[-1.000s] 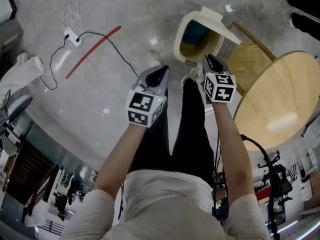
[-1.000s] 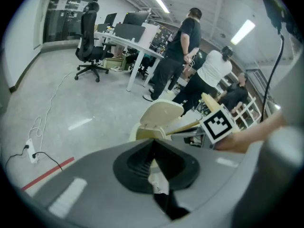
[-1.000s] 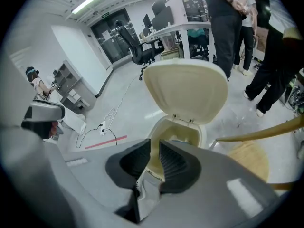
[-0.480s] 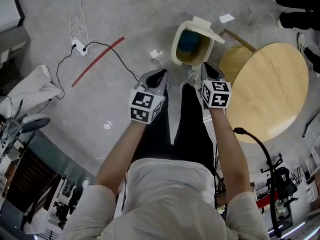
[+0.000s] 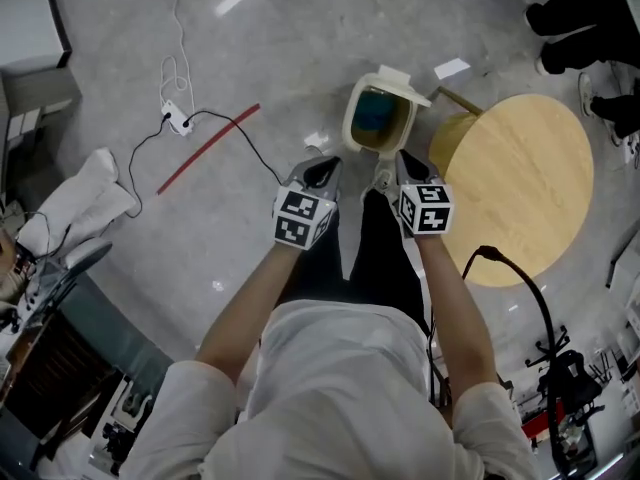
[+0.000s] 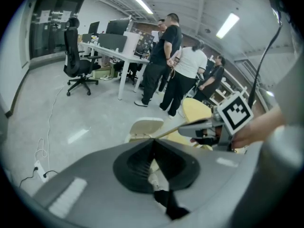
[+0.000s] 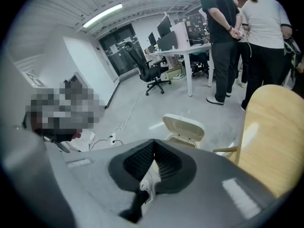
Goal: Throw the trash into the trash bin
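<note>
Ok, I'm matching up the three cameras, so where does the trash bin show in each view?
Head view: the trash bin is upper centre, on the floor, lid open.
Left gripper view: the bin is near centre, its cream lid just above the jaws.
Right gripper view: the bin is slightly right of centre, above the jaws.
Shared landmark: the round wooden table, to the bin's right in all three.

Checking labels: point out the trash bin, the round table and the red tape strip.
trash bin (image 5: 350, 118), head view, left rim
round table (image 5: 520, 188), head view, bare top
red tape strip (image 5: 209, 148), head view, its middle
</note>
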Demonstrator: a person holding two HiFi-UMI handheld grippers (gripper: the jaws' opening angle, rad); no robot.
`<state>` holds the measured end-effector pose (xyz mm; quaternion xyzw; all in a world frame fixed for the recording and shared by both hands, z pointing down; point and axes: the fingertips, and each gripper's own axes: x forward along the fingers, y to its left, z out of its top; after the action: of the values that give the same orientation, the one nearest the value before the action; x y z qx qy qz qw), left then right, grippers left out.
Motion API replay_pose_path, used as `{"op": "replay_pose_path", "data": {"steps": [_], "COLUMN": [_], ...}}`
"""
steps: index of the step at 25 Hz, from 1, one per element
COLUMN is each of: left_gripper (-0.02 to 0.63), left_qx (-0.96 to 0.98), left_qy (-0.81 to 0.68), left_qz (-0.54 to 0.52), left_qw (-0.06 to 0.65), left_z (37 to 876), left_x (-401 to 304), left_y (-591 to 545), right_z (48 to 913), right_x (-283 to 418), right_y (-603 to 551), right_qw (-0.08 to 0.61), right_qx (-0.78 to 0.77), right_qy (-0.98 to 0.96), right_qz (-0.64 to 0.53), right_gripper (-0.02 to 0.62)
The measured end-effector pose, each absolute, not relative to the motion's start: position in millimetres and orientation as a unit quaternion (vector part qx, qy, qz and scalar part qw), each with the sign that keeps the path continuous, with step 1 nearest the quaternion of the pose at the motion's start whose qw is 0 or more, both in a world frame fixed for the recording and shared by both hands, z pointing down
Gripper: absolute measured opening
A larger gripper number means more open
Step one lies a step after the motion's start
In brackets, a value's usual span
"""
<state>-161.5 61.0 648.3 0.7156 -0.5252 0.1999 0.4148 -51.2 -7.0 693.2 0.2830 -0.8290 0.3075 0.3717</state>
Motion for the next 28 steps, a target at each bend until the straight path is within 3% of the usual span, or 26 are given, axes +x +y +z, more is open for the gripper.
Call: {"op": "replay_pose_path", "data": {"steps": [28], "left_gripper": [0.005], "left_qx": [0.764], "left_qy": [-0.513], "left_qz": [0.191], "left_qw": [0.341], "left_z": [496.7], "left_x": [-136.8], "left_y": [68.2], "right_z": [517.1], "right_x": [-10.1], "right_y": [23.5], "right_qw": [0.287], "right_qx": [0.307], "right_qy": [-0.863], "right_qz": [0.28], "right_gripper": [0.0]}}
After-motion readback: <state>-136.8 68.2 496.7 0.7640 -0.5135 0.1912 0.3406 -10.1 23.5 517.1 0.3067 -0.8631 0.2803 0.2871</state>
